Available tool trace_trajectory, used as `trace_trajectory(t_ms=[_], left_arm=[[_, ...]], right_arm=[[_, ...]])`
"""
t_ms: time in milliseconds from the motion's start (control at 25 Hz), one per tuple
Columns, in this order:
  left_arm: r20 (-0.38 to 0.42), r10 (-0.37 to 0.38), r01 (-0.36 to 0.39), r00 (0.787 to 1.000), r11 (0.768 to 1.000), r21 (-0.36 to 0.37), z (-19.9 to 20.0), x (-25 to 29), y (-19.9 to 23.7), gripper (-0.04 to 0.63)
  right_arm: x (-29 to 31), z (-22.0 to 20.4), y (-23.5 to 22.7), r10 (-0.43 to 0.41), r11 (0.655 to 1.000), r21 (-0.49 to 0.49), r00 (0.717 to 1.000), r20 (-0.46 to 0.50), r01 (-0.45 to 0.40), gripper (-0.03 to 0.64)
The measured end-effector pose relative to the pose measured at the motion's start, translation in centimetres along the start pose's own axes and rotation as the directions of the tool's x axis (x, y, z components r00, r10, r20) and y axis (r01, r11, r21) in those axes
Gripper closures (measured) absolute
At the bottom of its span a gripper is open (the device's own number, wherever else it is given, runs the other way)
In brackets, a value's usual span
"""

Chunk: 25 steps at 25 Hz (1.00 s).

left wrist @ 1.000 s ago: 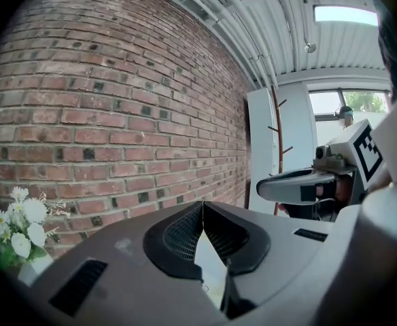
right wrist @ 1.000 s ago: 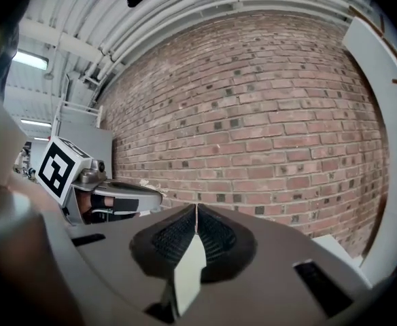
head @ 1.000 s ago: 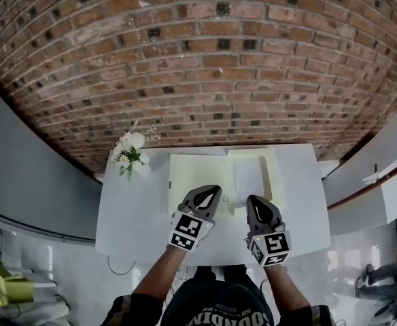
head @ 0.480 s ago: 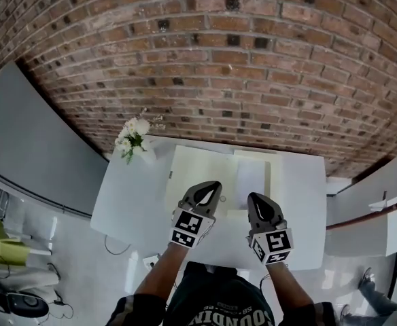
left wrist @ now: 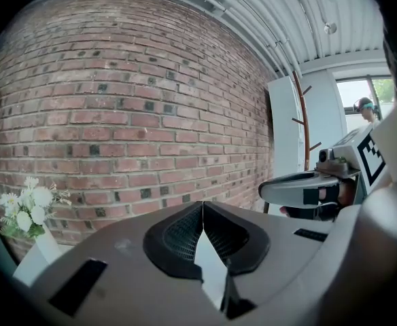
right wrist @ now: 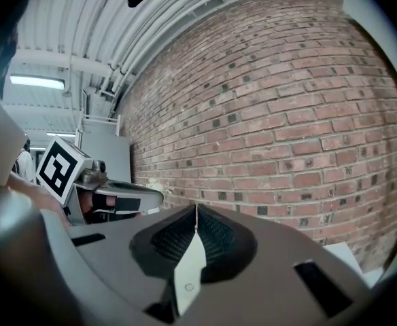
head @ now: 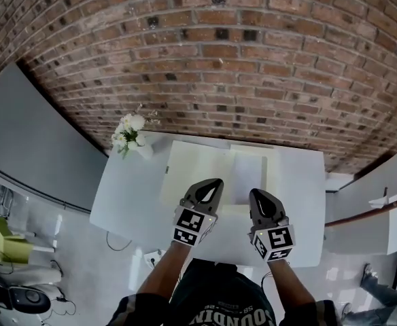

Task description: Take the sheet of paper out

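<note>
Item: sheet of paper, white, flat, rectangular, matt; it lies on the right half of an open folder of pale cream card. The sheet's long axis runs from the person's side toward the wall, with its short edges near and far. Whether its near edge is tucked under a flap cannot be told. Support: tabletop, white, smooth, rectangular, with the folder lying centrally on it. Far left corner: small white vase of white flowers with green leaves. Backdrop: brick wall, red-brown, rough, with pale mortar and scattered dark bricks. Left gripper: grey moulded shell, black ribbed pads, marker cube behind; its jaws are closed tip to tip with nothing between them, and the tip sits at the folder's near edge in the head view. Right gripper: same build, jaws likewise pressed together and empty, just beside the left one and near the sheet's near end.
</note>
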<state>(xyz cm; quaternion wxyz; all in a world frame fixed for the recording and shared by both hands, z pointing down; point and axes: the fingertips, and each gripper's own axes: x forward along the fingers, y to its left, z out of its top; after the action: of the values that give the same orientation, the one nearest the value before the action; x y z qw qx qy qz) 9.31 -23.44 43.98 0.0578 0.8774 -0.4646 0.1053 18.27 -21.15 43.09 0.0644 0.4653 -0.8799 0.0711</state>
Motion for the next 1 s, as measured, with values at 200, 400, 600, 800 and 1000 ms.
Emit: trace_trajectory(t_ms=[200, 400, 600, 800, 1000], left_arm=[[0.013, -0.02, 0.02, 1.0, 1.0, 0.006, 0.1, 0.9, -0.6, 0.584], [0.018, -0.035, 0.035, 0.999, 0.999, 0.007, 0.2, 1.1, -0.9, 0.584], [0.012, -0.043, 0.043, 0.999, 0.999, 0.004, -0.2, 1.2, -0.2, 0.584], [-0.01, -0.061, 0.06, 0.998, 0.998, -0.008, -1.1, 2.1, 0.6, 0.584], [-0.037, -0.08, 0.079, 0.996, 0.996, -0.039, -2.6, 3.2, 1.0, 0.584]], right_arm=[[-0.4, 0.1, -0.5, -0.025, 1.0, -0.001, 1.0, 0.01, 0.025, 0.546], [-0.7, 0.6, -0.8, -0.036, 0.999, -0.024, 0.999, 0.012, 0.036, 0.546], [-0.4, 0.5, -0.8, -0.049, 0.998, -0.031, 0.999, 0.009, 0.049, 0.546], [0.5, -0.3, -0.7, -0.056, 0.998, -0.034, 0.998, -0.005, 0.056, 0.546], [1.3, -1.1, -1.1, -0.077, 0.997, -0.021, 0.997, -0.031, 0.076, 0.546]])
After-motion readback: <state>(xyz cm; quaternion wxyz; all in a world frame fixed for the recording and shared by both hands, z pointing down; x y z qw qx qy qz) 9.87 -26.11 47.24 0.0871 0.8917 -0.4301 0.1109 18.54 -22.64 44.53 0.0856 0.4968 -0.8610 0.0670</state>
